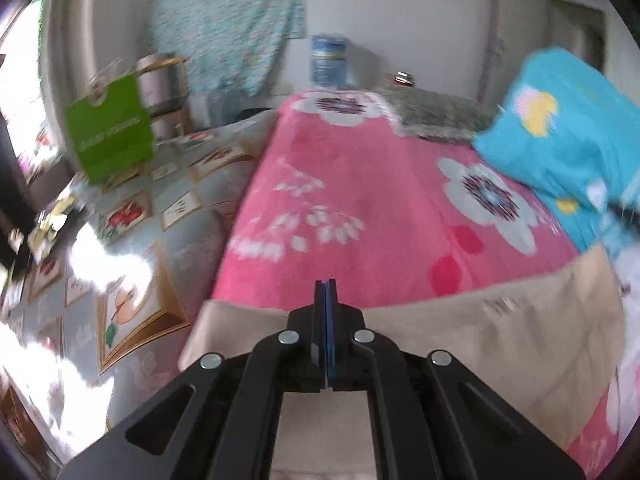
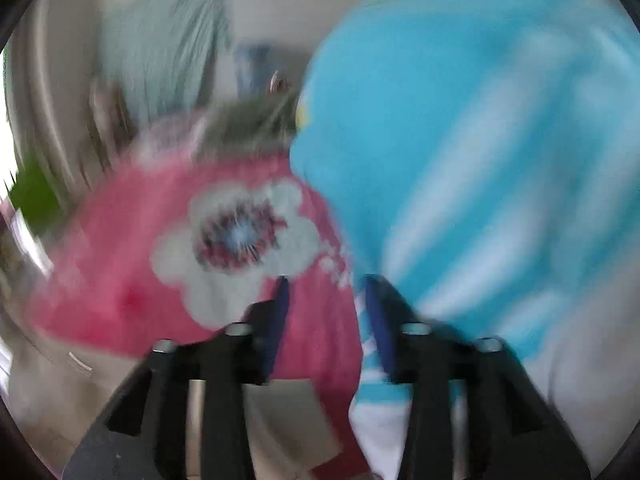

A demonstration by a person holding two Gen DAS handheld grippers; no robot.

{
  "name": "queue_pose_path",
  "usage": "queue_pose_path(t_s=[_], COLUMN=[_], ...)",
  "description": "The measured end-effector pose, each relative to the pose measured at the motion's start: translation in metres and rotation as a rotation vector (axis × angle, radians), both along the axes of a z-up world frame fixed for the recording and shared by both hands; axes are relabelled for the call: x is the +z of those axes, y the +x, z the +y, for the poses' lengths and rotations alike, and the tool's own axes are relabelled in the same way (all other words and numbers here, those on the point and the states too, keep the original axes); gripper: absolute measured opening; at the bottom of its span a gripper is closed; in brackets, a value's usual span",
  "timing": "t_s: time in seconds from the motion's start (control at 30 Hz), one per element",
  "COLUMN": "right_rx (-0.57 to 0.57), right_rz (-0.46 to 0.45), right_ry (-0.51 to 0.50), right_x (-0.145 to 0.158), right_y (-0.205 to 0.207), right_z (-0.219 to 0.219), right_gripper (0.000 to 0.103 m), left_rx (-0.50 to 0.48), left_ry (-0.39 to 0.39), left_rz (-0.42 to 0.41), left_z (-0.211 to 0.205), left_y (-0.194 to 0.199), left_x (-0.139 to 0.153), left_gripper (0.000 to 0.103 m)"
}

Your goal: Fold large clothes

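A bright blue garment [image 1: 560,152] with cartoon prints and white stripes is lifted at the right of the bed. In the blurred right wrist view the blue garment [image 2: 460,120] fills the right side and drapes over the right finger. My right gripper [image 2: 326,280] has its jaws apart; a striped fold lies beside the right pad, and pink blanket shows through the gap. My left gripper [image 1: 326,292] is shut with nothing seen between its pads, above a beige cloth [image 1: 480,332] lying across the near end of the pink flowered blanket [image 1: 360,200].
A green bag [image 1: 112,136], a metal pot [image 1: 160,80] and a fruit-patterned cover [image 1: 160,208] are left of the bed. A blue-labelled can [image 1: 329,62] and a grey-green mat [image 1: 440,112] sit at the far end. A patterned cloth [image 1: 228,20] hangs on the wall.
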State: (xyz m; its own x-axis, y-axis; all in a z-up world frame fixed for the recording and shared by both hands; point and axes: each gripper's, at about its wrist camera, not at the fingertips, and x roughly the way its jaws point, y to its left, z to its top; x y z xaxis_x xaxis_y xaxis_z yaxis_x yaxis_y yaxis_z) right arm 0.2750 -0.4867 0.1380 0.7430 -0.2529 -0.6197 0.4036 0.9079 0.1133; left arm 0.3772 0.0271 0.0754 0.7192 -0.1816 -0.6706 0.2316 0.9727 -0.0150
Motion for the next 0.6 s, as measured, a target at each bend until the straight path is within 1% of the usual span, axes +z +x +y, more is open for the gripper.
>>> queue_pose_path(t_s=[0.03,0.07,0.1,0.13,0.17,0.2,0.23,0.3,0.33,0.37,0.43,0.47,0.5,0.53,0.57,0.6], right_rx=[0.028,0.106,0.165,0.236,0.28,0.292,0.288,0.254,0.223,0.208,0.213,0.237,0.272,0.3,0.314,0.315], right_rz=[-0.011,-0.009,0.01,0.078,0.15,0.195,0.232,0.263,0.266,0.263,0.239,0.216,0.199,0.187,0.194,0.214], right_ry=[0.0,-0.01,-0.042,-0.111,-0.144,-0.149,-0.127,-0.068,-0.057,-0.038,-0.003,0.033,0.063,0.082,0.087,0.082], right_x=[0.004,0.005,0.001,-0.009,-0.022,-0.034,-0.048,-0.071,-0.077,-0.082,-0.081,-0.078,-0.078,-0.078,-0.08,-0.082], right_y=[-0.013,-0.024,-0.025,-0.02,-0.012,-0.006,-0.002,-0.001,-0.002,-0.003,-0.003,-0.001,-0.001,-0.001,0.001,0.003], right_z=[0.008,0.025,0.038,0.058,0.071,0.076,0.076,0.062,0.053,0.046,0.039,0.037,0.037,0.036,0.037,0.037], right_gripper=[0.042,0.044,0.048,0.059,0.063,0.065,0.065,0.068,0.068,0.068,0.068,0.068,0.067,0.047,0.033,0.021], left_rx=[-0.038,-0.089,-0.102,-0.108,-0.097,-0.064,-0.027,0.029,0.048,0.067,0.092,0.098,0.094,0.116,0.139,0.138], left_ry=[0.004,0.007,0.028,0.054,0.069,0.069,0.053,-0.007,-0.027,-0.028,-0.007,-0.01,-0.023,-0.017,-0.03,-0.054], left_rz=[-0.001,0.004,0.01,0.021,0.044,0.056,0.058,0.048,0.031,0.008,-0.011,0.0,0.032,0.043,0.046,0.061], left_z=[-0.008,-0.02,-0.028,-0.036,-0.04,-0.039,-0.035,-0.019,-0.009,0.002,0.018,0.03,0.039,0.047,0.056,0.062], left_y=[-0.006,-0.012,-0.014,-0.014,-0.011,-0.009,-0.007,-0.009,-0.012,-0.015,-0.017,-0.013,-0.009,-0.006,-0.005,-0.003], left_x=[0.0,-0.002,-0.004,-0.009,-0.015,-0.019,-0.02,-0.017,-0.013,-0.007,0.0,0.001,0.001,0.0,0.0,-0.001], left_gripper=[0.0,0.0,0.0,0.0,0.001,0.001,0.001,0.001,0.006,0.011,0.035,0.039,0.041,0.041,0.041,0.041])
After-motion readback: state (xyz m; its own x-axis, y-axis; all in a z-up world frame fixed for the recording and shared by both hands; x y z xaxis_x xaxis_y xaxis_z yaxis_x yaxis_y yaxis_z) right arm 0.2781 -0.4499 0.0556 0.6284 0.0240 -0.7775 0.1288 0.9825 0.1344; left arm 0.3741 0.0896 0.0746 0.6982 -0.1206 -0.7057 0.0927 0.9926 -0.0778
